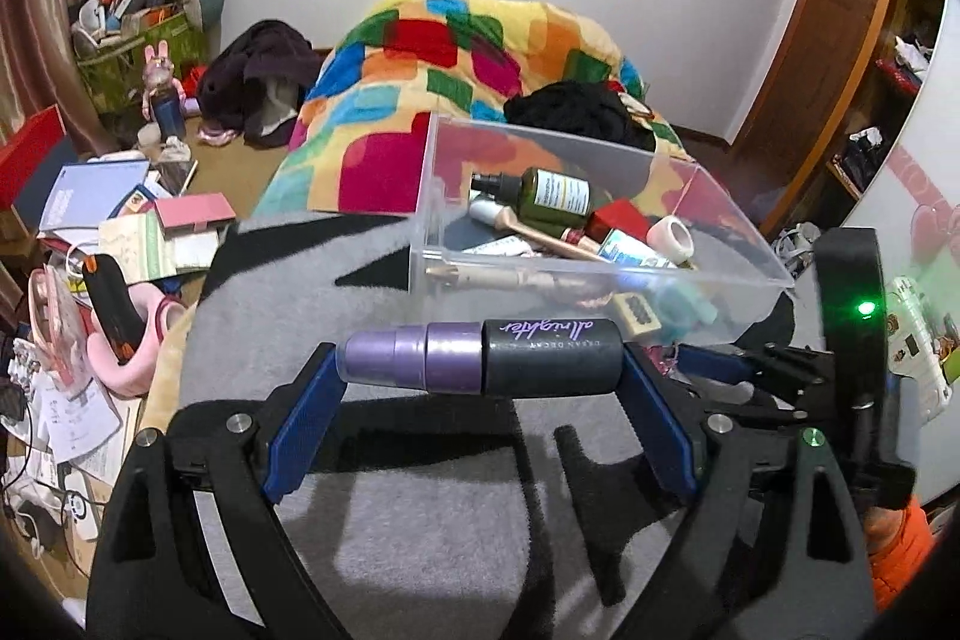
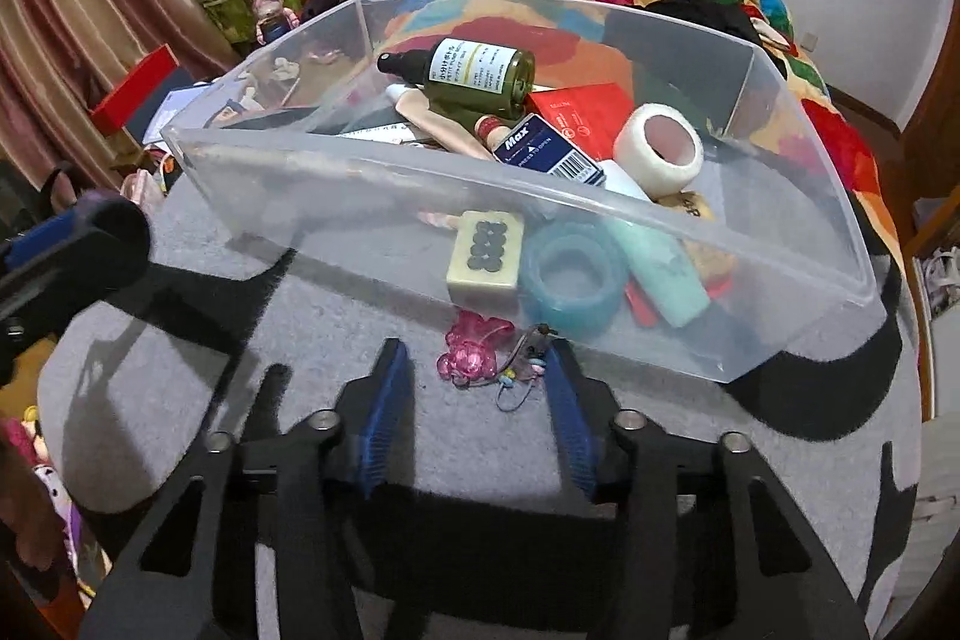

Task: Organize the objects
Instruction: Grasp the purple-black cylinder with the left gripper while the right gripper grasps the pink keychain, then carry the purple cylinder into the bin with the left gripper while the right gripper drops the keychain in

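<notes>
While your left tool [image 1: 480,364] is clamped end to end on the purple-and-black bottle [image 1: 480,361], that bottle lies crosswise, above the grey blanket [image 1: 372,268] and short of the clear bin [image 1: 606,280], which sits at about one o'clock from it. The grip is on the cap tip and the flat base, so I judge it a thin hold: tilt the tool or squeeze unevenly and the bottle could pivot or shoot out sideways onto the floor clutter at nine o'clock. The bin's near wall is high and the bin stands on soft bedding; clip the rim as you carry over and the bin may tip or slide.

Your right tool [image 2: 474,400] has its fingers apart, holding nothing, low over the blanket. Between them, toward twelve o'clock, lie the pink charm [image 2: 471,355] and a small corded trinket [image 2: 528,370], both just outside the bin's near wall. The trinket lies right by the right finger, so closing may catch only the cord and drag it. The charm is small and glossy and could squirt free.
</notes>
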A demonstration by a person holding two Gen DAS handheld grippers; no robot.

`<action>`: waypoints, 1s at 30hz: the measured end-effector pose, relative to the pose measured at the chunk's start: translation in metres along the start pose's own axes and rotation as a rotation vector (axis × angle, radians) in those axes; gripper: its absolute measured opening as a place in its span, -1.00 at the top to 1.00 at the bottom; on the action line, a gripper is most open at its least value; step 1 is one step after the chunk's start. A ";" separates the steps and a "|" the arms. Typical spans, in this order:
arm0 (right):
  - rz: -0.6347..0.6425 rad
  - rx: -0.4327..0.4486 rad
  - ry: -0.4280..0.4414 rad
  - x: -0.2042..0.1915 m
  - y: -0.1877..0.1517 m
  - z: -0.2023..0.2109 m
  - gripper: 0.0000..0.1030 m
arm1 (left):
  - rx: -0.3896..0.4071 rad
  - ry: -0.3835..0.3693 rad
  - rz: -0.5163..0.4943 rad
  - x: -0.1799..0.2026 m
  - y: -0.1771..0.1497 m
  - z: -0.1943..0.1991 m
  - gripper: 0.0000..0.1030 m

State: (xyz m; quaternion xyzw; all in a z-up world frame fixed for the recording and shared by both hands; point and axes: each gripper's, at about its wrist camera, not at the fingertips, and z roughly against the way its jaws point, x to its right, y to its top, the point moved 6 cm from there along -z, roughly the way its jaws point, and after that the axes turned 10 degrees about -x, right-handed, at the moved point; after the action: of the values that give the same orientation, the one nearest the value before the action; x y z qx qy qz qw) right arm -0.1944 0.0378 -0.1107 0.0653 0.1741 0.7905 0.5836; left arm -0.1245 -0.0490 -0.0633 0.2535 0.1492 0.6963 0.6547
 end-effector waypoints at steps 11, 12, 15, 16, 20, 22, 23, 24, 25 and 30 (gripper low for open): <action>0.037 0.049 0.040 -0.009 -0.009 0.014 0.83 | 0.023 0.001 -0.009 0.006 0.006 0.003 -0.75; 0.041 0.057 0.046 -0.010 -0.009 0.017 0.83 | 0.024 0.001 -0.009 0.006 0.007 0.004 -0.75; 0.047 0.090 0.069 -0.013 -0.009 0.031 0.83 | 0.031 0.003 -0.008 0.008 0.012 0.005 -0.75; 0.048 0.104 0.078 -0.013 -0.008 0.038 0.83 | 0.037 0.003 -0.007 0.009 0.014 0.006 -0.75; 0.054 0.159 0.101 -0.013 -0.003 0.059 0.83 | 0.055 -0.006 -0.001 0.013 0.023 0.009 -0.75; 0.057 0.196 0.108 -0.010 0.001 0.073 0.83 | 0.064 -0.007 -0.003 0.016 0.030 0.010 -0.75; 0.056 0.209 0.110 -0.009 0.003 0.078 0.83 | 0.067 -0.010 -0.006 0.018 0.033 0.010 -0.75; 0.054 0.224 0.112 -0.009 0.005 0.083 0.83 | 0.069 -0.011 -0.009 0.020 0.036 0.009 -0.75; 0.052 0.240 0.114 -0.008 0.007 0.089 0.83 | 0.069 -0.012 -0.012 0.022 0.039 0.008 -0.75; 0.032 0.295 0.096 0.002 0.023 0.104 0.83 | 0.051 -0.006 -0.030 0.030 0.049 -0.005 -0.75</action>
State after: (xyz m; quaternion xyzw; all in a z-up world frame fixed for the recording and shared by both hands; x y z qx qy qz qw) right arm -0.1837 0.0545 -0.0058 0.1151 0.3150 0.7678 0.5458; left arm -0.1688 -0.0237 -0.0360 0.2700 0.1686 0.6815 0.6589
